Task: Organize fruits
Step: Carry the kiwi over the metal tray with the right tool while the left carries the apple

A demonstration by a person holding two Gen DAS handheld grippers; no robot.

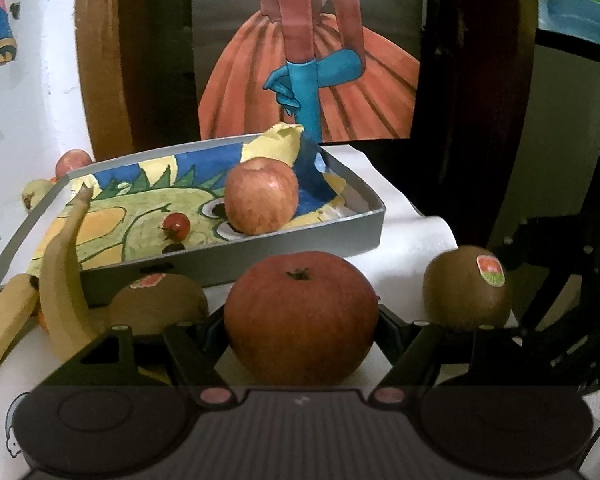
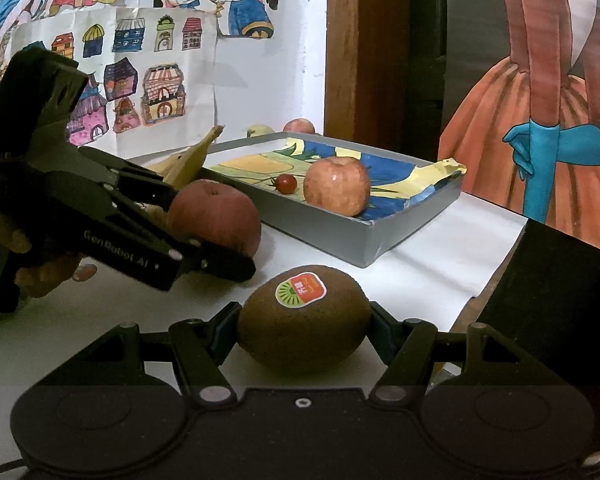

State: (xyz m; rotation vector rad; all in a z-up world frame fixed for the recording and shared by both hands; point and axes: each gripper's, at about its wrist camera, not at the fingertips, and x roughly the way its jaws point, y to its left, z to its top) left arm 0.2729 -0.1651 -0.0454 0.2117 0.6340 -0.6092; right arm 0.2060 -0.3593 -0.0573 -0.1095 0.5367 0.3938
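tray [image 2: 374, 242]: matt grey | kiwi [image 2: 304, 330]: fuzzy, glossy sticker | apple [image 1: 300, 320]: smooth

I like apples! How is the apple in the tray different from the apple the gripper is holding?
The tray apple is paler, pinkish-yellow; the held apple is a deeper red. The tray apple sits free inside the grey tray; the held apple is outside it on the white tabletop, between the left gripper fingers. Both stand stem-up.

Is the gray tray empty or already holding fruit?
Holding fruit: the gray tray contains an apple and a cherry tomato.
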